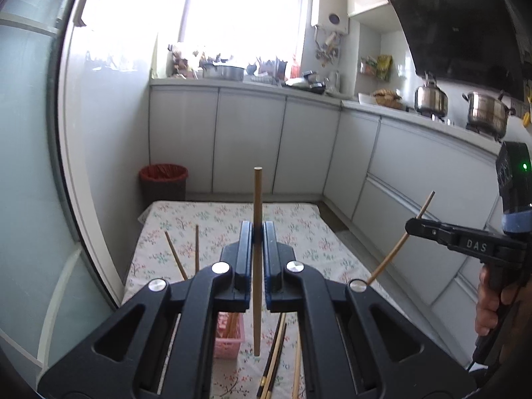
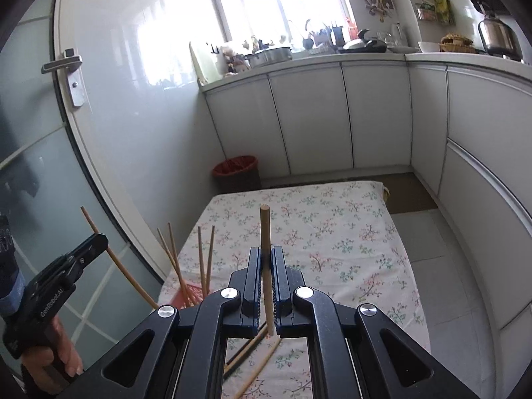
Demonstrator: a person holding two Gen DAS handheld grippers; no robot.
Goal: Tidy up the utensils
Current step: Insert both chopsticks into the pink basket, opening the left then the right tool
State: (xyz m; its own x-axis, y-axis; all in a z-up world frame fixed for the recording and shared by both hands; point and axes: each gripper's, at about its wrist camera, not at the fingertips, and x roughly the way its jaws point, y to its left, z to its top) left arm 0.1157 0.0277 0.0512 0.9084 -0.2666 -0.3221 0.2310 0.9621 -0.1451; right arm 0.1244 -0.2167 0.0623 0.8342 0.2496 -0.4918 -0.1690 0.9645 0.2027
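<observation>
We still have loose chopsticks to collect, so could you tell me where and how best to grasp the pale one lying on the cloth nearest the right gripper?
Take the pale chopstick near its middle, coming straight down from above with the jaws across its length. It lies flat and slanted on the floral cloth, and its upper end crosses the dark chopsticks, so mid-shaft is freer.

I am seeing a table (image 2: 332,226) wearing a floral cloth (image 1: 286,219). A pink basket (image 1: 227,342) holding chopsticks is sitting on it near my side, and loose chopsticks (image 1: 274,362) are lying just beside the basket.
</observation>
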